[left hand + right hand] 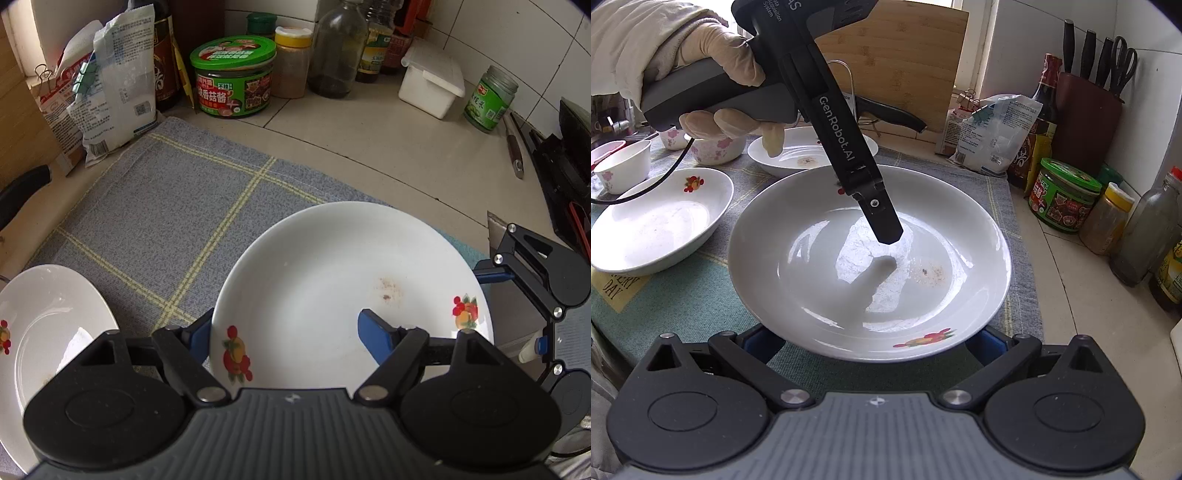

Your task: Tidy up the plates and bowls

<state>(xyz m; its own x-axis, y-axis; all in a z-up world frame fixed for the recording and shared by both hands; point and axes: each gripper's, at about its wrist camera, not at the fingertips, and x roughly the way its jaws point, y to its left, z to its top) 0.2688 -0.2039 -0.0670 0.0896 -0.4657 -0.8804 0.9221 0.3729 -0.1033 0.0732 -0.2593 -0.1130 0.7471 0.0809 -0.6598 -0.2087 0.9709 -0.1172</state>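
Observation:
A big white plate with fruit decals and a brown stain sits over the grey checked cloth, its near edge raised. My left gripper is open and straddles the rim. One blue finger sits under the rim, and the other hovers inside the plate without touching. In the right wrist view that inner finger casts a shadow on the plate. My right gripper has its jaws wide on either side of the plate's near part, pads tucked beneath the rim.
Two more white plates and flowered bowls lie on the cloth to the left. Sauce jars, bottles, bags and a white box line the back wall. A gloved hand holds the left gripper.

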